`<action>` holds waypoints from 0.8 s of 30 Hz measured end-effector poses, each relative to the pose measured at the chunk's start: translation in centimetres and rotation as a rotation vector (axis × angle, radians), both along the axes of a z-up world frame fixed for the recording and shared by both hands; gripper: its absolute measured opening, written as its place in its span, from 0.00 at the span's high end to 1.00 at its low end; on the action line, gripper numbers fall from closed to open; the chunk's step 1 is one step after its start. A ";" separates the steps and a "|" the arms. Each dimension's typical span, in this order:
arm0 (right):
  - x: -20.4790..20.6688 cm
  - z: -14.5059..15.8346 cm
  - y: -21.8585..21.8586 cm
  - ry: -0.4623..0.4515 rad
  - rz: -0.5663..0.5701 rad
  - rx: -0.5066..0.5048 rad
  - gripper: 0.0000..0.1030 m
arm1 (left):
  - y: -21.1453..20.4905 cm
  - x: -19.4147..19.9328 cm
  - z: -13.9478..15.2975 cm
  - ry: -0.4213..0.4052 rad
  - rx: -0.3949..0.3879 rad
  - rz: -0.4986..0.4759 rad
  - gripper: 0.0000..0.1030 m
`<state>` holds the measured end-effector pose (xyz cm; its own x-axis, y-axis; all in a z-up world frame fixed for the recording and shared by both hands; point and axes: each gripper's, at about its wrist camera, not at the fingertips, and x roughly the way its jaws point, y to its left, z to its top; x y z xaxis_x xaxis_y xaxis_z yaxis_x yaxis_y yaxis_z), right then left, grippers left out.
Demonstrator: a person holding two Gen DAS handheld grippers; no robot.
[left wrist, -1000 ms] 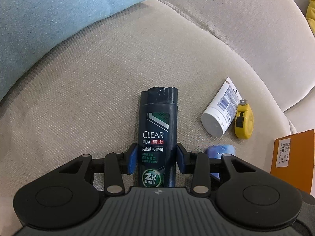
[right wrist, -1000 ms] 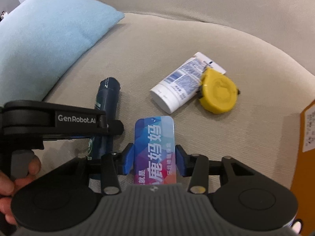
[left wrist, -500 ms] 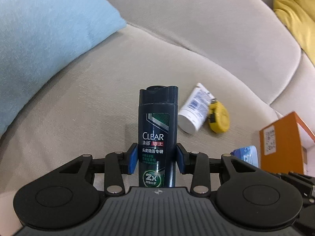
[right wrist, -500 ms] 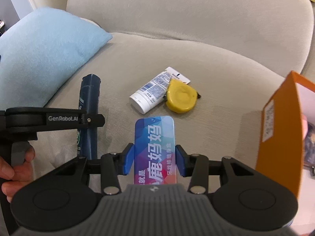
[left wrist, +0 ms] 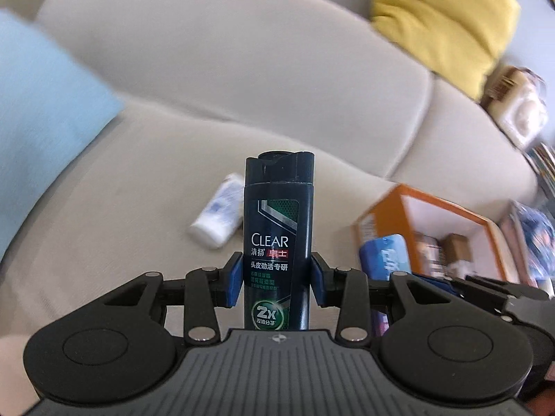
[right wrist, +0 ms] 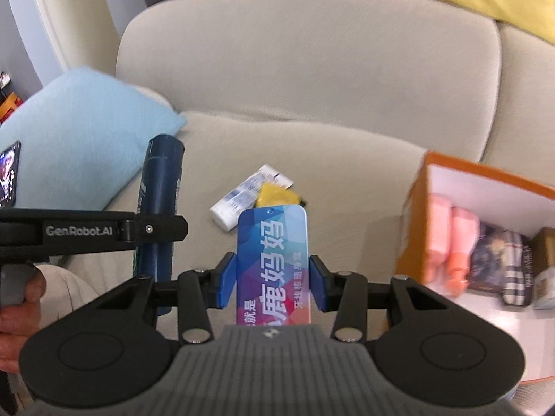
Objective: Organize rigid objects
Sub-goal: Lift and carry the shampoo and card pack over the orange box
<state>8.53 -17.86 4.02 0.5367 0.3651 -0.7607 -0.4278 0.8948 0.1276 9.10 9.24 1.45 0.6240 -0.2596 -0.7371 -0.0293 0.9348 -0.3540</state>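
Shampoo bottle [left wrist: 279,242], dark blue with a green "CLEAR" label, stands cap-up between the blue pads of the left gripper [left wrist: 276,279], which pinch it at the lower half of its body above a beige sofa seat [left wrist: 145,180]. From the right wrist view the same bottle [right wrist: 160,187] shows at the left, clamped in the left gripper's black arm marked "GenRobot.AI", with a person's hand [right wrist: 17,298] on the grip below it.

Right gripper [right wrist: 272,279] pinches a flat blue, purple and red tin [right wrist: 272,260] printed with white Chinese characters, its pads pressed on the tin's two long edges; the tin points away from the camera.

On the seat cushion beyond both grippers lies a white tube [right wrist: 242,196] with blue print, cap end toward the camera. A yellow tape measure [right wrist: 275,196] touches it on the right, partly hidden behind the tin.

An open orange cardboard box [right wrist: 412,228] with a white interior sits at the right, near the tin. Inside it are pink items [right wrist: 451,242], a checked item and small cartons, blurred.

A light blue pillow [right wrist: 86,138] rests at the left of the seat, and a yellow cushion [left wrist: 440,20] lies against the sofa back at the upper right.
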 end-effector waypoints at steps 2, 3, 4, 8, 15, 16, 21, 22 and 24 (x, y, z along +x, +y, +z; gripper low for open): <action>-0.3 0.9 -1.7 -0.023 -0.010 -0.004 0.56 | -1.8 0.3 1.2 -0.029 0.020 -0.052 0.57; -0.4 1.4 -2.5 -0.035 -0.018 -0.009 0.56 | -2.8 0.5 1.8 -0.044 0.035 -0.085 0.57; -0.4 1.8 -3.3 -0.044 -0.026 -0.014 0.56 | -3.8 0.8 2.1 -0.055 0.048 -0.115 0.57; -0.1 3.4 -7.0 -0.080 -0.077 -0.034 0.56 | -8.5 2.0 3.9 -0.105 0.105 -0.266 0.57; 0.6 4.7 -13.8 -0.106 -0.191 -0.084 0.56 | -17.5 3.8 5.5 -0.208 0.218 -0.555 0.57; 0.7 4.6 -14.7 -0.107 -0.206 -0.092 0.56 | -18.7 4.0 5.3 -0.217 0.240 -0.592 0.57; 1.3 3.9 -18.4 -0.097 -0.277 -0.121 0.56 | -23.7 4.7 2.9 -0.217 0.331 -0.754 0.57; 1.4 3.7 -18.9 -0.094 -0.289 -0.127 0.56 | -24.3 4.7 2.1 -0.213 0.347 -0.790 0.57; 2.0 3.1 -19.9 -0.083 -0.309 -0.135 0.56 | -25.8 4.6 0.8 -0.213 0.390 -0.858 0.57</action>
<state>10.52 -37.76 7.10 0.6682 0.0752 -0.7401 -0.1383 0.9901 -0.0243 13.68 -16.56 2.29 0.4667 -0.4504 -0.7612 0.7475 0.6608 0.0673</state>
